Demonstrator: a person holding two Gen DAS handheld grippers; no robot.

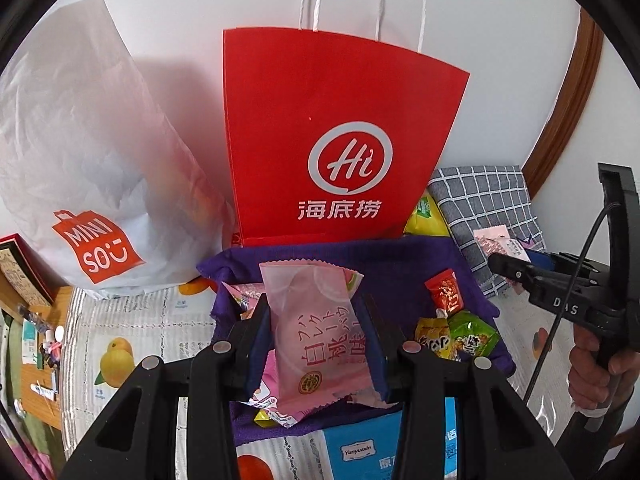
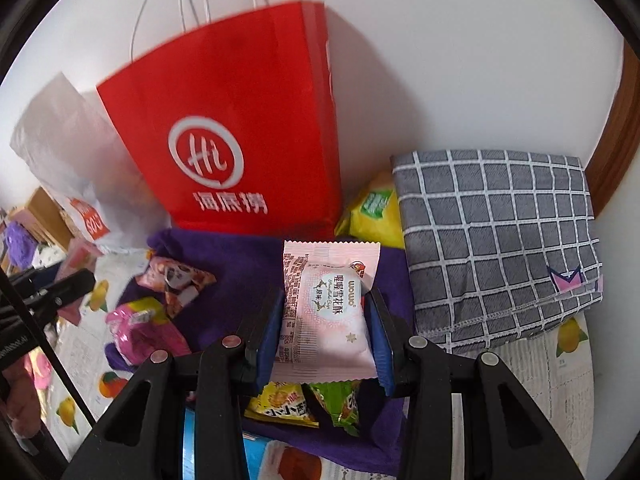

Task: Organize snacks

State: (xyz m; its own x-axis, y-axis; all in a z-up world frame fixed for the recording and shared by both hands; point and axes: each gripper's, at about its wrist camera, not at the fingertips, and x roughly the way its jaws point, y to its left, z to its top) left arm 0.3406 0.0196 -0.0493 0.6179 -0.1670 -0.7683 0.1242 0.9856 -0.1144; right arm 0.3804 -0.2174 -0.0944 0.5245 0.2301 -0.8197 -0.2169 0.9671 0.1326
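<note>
Two snacks are in hand. The left claw (image 1: 316, 340) is closed on a pale pink peach-print packet (image 1: 316, 332), pads pressing its long sides; the right claw (image 2: 326, 324) is clamped on a pink snowflake-pastry packet (image 2: 326, 312) the same way. Both packets hang above the purple cloth (image 1: 392, 268), where the loose snacks lie: a red candy (image 1: 446, 294), a yellow sachet (image 1: 432, 338) and a green sachet (image 1: 472, 336) side by side.

Risks as we judge them:
- The wrappers are slick and puffy, so a packet could slide out of the pads if a claw tilts further or swings fast.
- The red paper bag (image 1: 340, 132) stands upright just behind the cloth with nothing bracing it (a nudge from either claw could tip it).
- With both claws working over the same cloth, they could knock each other; the right one shows at the edge of the left view, close by.

Hard to make out:
- We cannot see inside the red bag or the white plastic bag (image 1: 92, 152) to its left.
- A yellow pouch (image 2: 376, 212) is wedged between the red bag and the folded grey checked cloth (image 2: 496, 240), mostly hidden.
- More pink packets lie under the left claw, cut off by its frame.
- The right view is motion-blurred on its left side.
</note>
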